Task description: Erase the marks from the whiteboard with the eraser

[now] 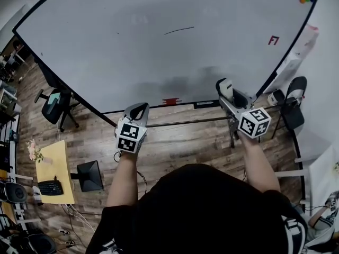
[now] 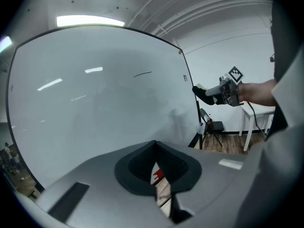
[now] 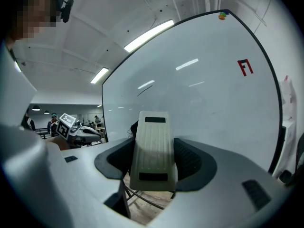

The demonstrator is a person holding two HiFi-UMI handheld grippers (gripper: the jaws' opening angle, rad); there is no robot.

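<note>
Right hand-held gripper (image 3: 153, 164): we see it clamped on the eraser (image 3: 151, 137), before the whiteboard's (image 1: 159, 57) lower right.
Left hand-held gripper (image 2: 155, 161): jaws together, empty.
Marks: black stroke (image 1: 179, 30), red mark (image 1: 273, 40).
Nearby: chair (image 1: 294, 110).

The whiteboard (image 1: 159, 52) has a smooth, glossy face which mirrors the ceiling lamps (image 3: 147, 34) as bright streaks. The eraser (image 3: 152, 148) looks like pale, matt plastic with fine ribs along its back. The left gripper (image 2: 156, 163) and the right gripper (image 3: 152, 171) are of matt grey plastic. The floor (image 1: 180, 142) is of brown wood planks.
</note>
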